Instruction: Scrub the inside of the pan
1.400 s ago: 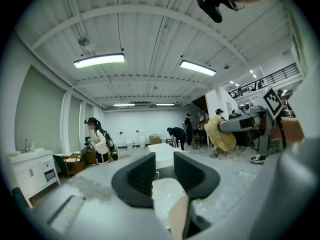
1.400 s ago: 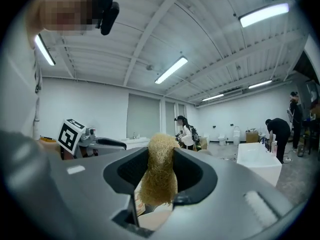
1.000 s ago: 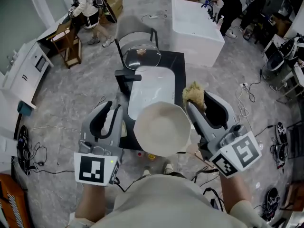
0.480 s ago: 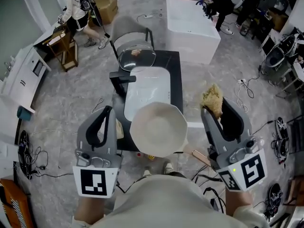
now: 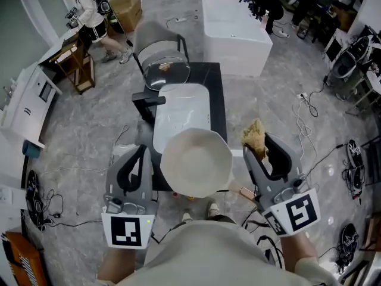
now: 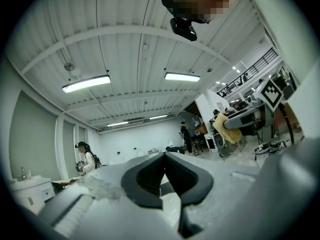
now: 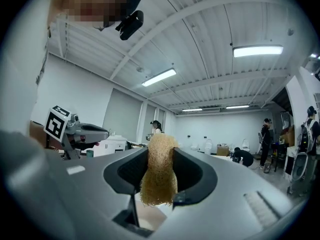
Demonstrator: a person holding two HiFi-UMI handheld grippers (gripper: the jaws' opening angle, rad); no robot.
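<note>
A cream round pan (image 5: 196, 162) lies at the near edge of the black counter (image 5: 217, 94), its inside facing up, between my two grippers. My left gripper (image 5: 141, 150) hangs left of the pan, jaws shut with nothing between them; in the left gripper view its tips (image 6: 164, 154) meet against the ceiling. My right gripper (image 5: 257, 149) is right of the pan, shut on a tan fibrous scrubber (image 5: 255, 134). In the right gripper view the scrubber (image 7: 159, 171) stands up between the jaws. Neither gripper touches the pan.
A white sink basin (image 5: 181, 109) with a black faucet (image 5: 149, 100) lies behind the pan. A glass lid (image 5: 166, 71) is further back, then a white bathtub (image 5: 235, 31). Cables (image 5: 306, 121) trail on the grey floor. People stand at the far left (image 5: 89, 16) and far right (image 5: 265, 2).
My left gripper's jaws have gone from open to shut, empty. My right gripper swung out to the right with the scrubber, then came back a little. The pan stayed put.
</note>
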